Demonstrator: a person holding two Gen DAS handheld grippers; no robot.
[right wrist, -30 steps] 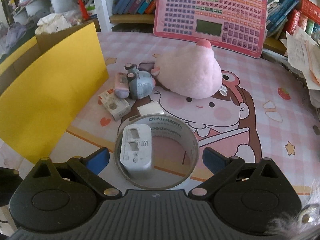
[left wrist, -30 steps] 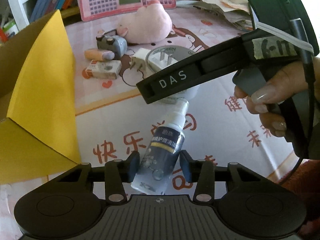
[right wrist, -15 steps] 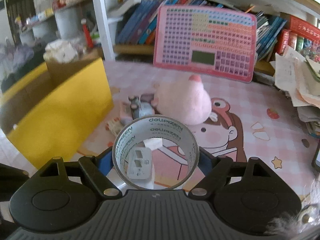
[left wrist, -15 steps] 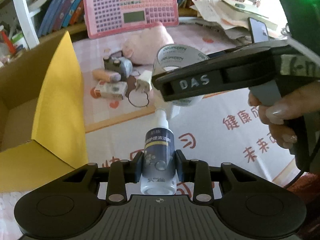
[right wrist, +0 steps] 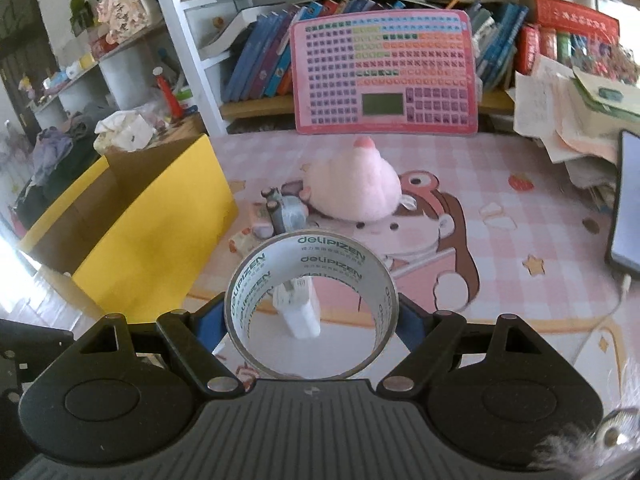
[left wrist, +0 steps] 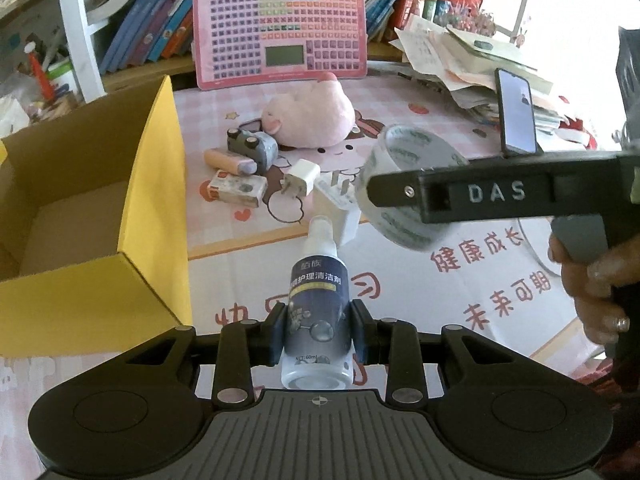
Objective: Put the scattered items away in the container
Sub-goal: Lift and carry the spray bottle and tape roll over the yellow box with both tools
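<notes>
- The left gripper (left wrist: pixel 318 336) has its fingers clamped on the lower body of a small spray bottle (left wrist: pixel 316 312), nozzle pointing away, held above the patterned table cover (left wrist: pixel 460 292).
- The right gripper (right wrist: pixel 310 314) pinches a roll of clear tape (right wrist: pixel 311 306) across its outer rim, jaws wide, the roll off the table.
- The open yellow cardboard box (left wrist: pixel 132 216) stands at the left; what shows of its inside looks bare.
- On the table beyond: a white charger (left wrist: pixel 340 212) just past the bottle's nozzle, a smaller white plug (left wrist: pixel 301 178), a small printed box (left wrist: pixel 238 191), a peach tube (left wrist: pixel 229 161), a grey toy camera (left wrist: pixel 253 148) and a pink plush (left wrist: pixel 310 120).
- A pink keyboard toy (left wrist: pixel 280 28) leans against the far bookshelf.
- A phone (left wrist: pixel 516 112) stands propped at the far right.
</notes>
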